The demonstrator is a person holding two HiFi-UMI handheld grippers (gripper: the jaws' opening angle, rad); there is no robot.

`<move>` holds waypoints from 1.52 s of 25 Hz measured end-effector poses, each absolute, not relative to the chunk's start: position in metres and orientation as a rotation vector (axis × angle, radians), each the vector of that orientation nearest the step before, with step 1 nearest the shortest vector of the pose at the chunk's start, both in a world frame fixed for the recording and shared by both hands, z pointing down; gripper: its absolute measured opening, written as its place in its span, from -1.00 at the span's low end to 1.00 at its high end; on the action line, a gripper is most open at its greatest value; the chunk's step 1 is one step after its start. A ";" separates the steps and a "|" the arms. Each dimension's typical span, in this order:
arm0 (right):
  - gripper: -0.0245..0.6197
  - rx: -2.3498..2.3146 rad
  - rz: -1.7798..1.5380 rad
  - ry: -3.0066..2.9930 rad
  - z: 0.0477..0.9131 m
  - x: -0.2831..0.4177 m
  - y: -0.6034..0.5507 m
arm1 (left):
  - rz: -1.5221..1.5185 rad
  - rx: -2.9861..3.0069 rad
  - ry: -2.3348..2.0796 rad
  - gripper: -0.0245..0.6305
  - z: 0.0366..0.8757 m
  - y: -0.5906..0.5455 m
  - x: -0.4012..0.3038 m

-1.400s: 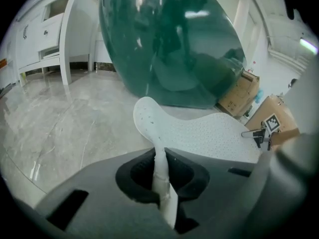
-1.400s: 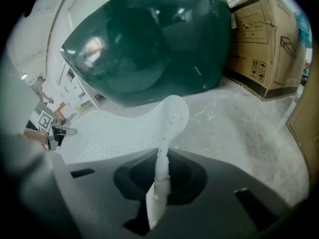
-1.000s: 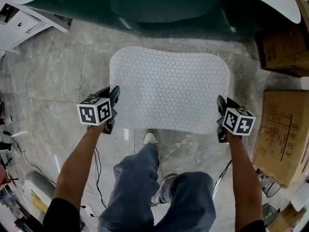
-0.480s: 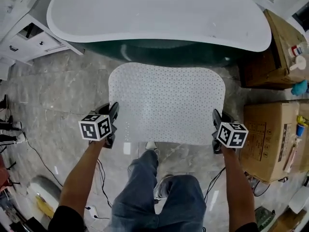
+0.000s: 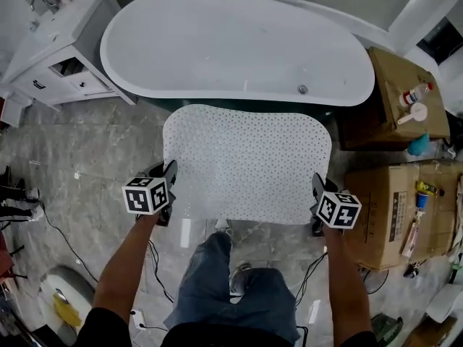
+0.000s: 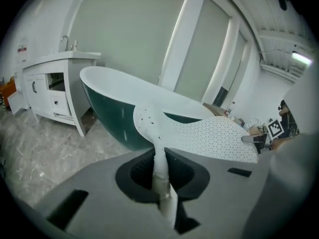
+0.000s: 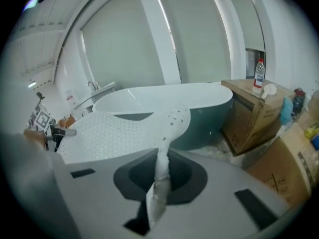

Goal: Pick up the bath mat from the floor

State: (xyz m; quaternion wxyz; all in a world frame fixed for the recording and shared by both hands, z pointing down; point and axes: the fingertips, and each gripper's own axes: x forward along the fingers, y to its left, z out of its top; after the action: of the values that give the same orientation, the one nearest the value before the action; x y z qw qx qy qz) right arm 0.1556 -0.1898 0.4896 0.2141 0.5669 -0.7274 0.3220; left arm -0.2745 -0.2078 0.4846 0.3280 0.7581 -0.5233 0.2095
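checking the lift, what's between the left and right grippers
The bath mat spans the whole stretch, one side edge clamped in the left gripper, the other in the right gripper. The head view shows it; each gripper view shows its own grip.

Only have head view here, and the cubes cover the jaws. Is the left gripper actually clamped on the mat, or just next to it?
Observer: Clamped. The left gripper view shows the left gripper with its jaws shut on the bath mat, the mat's edge folded up between them.
Operator: Right side?
Observer: Same. The right gripper pinches the opposite edge; a thin strip of mat runs down between its jaws.
Operator: Mat dragging anywhere?
Observer: Not that I can see. From the side it spreads nearly flat between the two grippers, about level with the rim of the bathtub and above the floor tiles.
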 end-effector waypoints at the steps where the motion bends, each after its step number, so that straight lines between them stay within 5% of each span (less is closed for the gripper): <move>1: -0.85 1.580 0.881 -2.026 0.476 0.155 -0.188 | 0.550 1.989 -1.381 -0.83 0.471 -0.206 -0.275; 19: -0.85 1.876 0.658 -2.087 0.246 0.159 -0.227 | 0.316 2.163 -1.478 -0.83 0.261 -0.264 -0.273; 38: -0.85 2.046 0.380 -2.174 0.118 0.163 -0.306 | 0.181 2.379 -1.556 -0.83 0.130 -0.358 -0.254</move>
State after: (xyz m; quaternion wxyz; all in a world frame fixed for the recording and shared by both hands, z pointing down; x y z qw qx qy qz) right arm 0.1629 -0.3055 0.1182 0.0662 0.6784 -0.7208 0.1260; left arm -0.2544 -0.3576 0.1302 0.1459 0.8263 -0.5403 0.0630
